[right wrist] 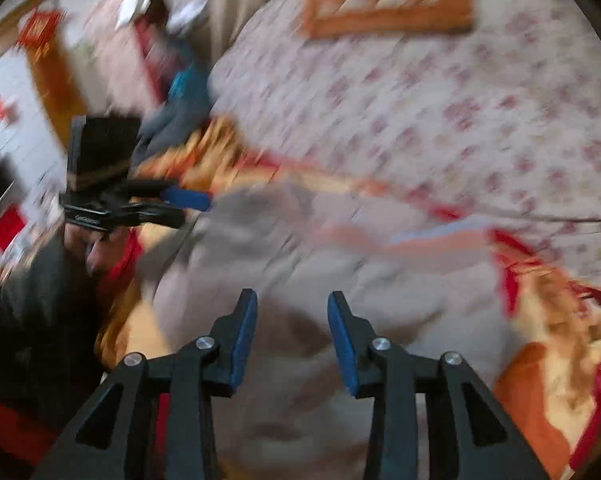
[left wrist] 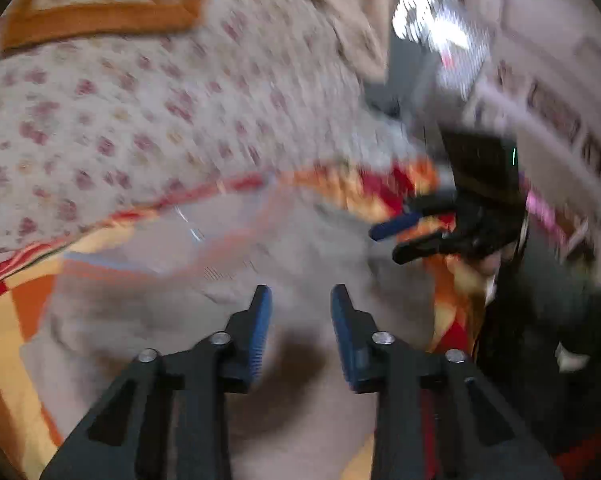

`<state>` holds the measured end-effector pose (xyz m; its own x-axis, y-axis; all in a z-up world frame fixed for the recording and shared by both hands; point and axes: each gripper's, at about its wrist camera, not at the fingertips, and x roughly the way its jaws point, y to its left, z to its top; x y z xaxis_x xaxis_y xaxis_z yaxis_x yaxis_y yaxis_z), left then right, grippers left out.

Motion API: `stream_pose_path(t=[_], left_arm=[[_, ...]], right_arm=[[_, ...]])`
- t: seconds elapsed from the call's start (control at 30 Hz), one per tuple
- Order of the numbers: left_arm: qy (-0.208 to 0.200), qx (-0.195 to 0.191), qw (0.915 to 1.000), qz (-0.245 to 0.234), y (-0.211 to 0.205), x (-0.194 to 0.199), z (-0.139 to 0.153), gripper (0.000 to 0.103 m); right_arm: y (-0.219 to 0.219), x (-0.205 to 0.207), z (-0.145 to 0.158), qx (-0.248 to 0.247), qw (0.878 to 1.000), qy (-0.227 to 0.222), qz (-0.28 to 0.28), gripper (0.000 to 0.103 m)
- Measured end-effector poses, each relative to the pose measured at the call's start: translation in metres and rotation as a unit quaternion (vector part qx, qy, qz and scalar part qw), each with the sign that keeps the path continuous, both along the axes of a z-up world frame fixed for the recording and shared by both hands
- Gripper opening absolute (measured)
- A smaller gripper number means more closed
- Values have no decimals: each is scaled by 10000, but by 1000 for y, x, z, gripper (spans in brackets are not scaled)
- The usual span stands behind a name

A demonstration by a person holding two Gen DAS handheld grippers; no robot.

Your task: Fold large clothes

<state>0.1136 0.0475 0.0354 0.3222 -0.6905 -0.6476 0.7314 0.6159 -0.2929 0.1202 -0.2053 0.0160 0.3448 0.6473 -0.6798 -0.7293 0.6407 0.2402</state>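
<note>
A: Since both views are smeared with motion, what can you tell of the garment?

B: It is pale grey, with a pink and blue band on it, and lies spread on the near part of the bed, on an orange, red and yellow blanket. It looks soft and light, likely to sag and slide when lifted, so I would take it at an edge or corner, both sides at once, rather than in the middle.

A: And the grippers?

B: In its own view the left gripper has its jaws apart with nothing between them, only cloth beneath. In its own view the right gripper stands the same, released and empty. Each shows in the other's view, off to the side, at the garment's edge; whether either touches cloth I cannot tell.

A: What of the surface?

B: Beyond the blanket is a white sheet with small pink flowers, and far off an orange and white pillow. The bedding is soft, so folds may not press flat.

A: The room?

B: Cluttered and blurred. There is a bright window on the far right of the left view, and shelves or furniture I cannot make out.
</note>
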Motion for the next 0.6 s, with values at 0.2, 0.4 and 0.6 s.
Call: stream_pose_path(t=[0.2,0.4,0.6], left_arm=[[238,1733,9766,1254,-2,50,-60,25],[510,1626,9379,3022,44,104,-82,24],[515,1307,9155,3770,67,129,-94,15]], right_arm=[[18,55,-43,-1002,9907,368,-841,37],[-12,116,-63,-978,9649,494,-2389,36],[-38,146,-83,-704,9439,700,-3149,19]])
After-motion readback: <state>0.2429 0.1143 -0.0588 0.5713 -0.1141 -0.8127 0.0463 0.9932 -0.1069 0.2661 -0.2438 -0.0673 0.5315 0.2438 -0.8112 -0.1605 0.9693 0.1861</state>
